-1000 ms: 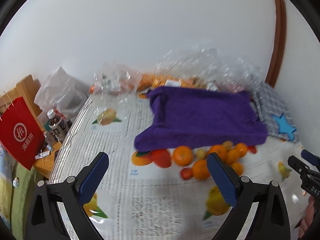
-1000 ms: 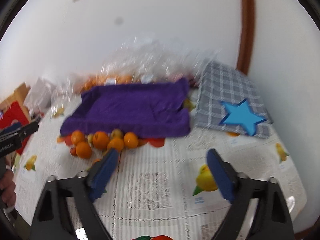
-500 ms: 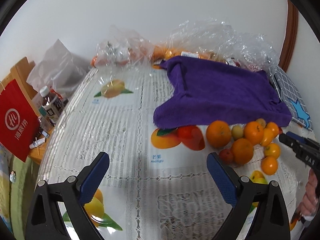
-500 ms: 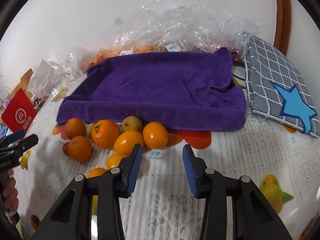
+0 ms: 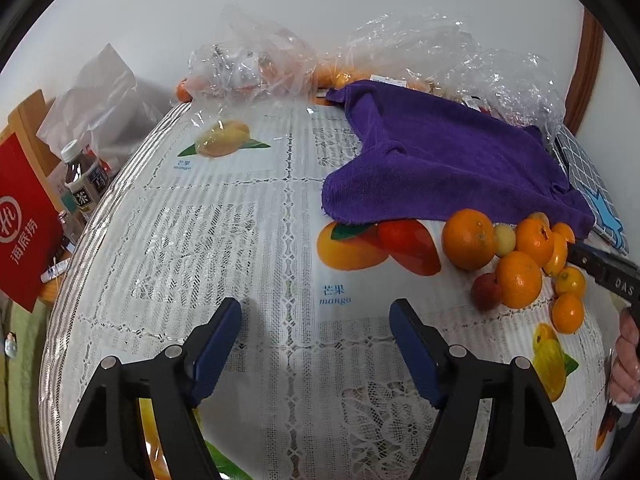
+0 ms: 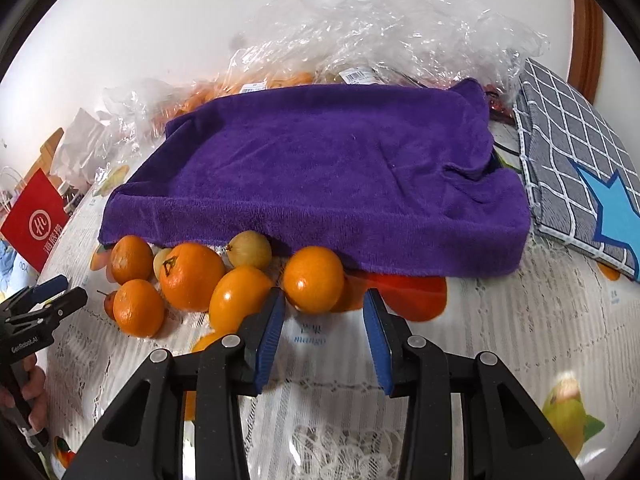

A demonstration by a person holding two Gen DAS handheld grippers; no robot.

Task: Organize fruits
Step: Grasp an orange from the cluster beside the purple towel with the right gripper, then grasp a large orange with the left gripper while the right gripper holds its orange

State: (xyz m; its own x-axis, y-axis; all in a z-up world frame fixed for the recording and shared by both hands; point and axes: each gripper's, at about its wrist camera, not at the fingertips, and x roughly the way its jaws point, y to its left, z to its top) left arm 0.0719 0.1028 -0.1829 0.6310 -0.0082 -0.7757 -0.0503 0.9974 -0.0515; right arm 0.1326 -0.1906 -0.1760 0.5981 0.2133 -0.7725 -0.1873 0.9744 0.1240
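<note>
Sorting not started. Oranges [image 6: 192, 276] plus small yellowish fruit [image 6: 249, 249] in loose heap on tablecloth [image 5: 224, 240], against front edge of purple towel [image 6: 320, 168].

Your right gripper [image 6: 325, 312]: jaws narrowed, nothing between, nearest orange [image 6: 314, 279] just ahead.

Your left gripper [image 5: 316, 322]: jaws apart, just been closing, empty, heap off to its right.

All fruit left to place.

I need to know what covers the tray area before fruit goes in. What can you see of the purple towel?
The purple towel is plush terry-like cloth, draped over something boxy, its top sagging into a shallow hollow. Its front edge hangs to the tablecloth, with oranges against it. Clear plastic bags lie behind; a grey checked mat sits beside it.
</note>
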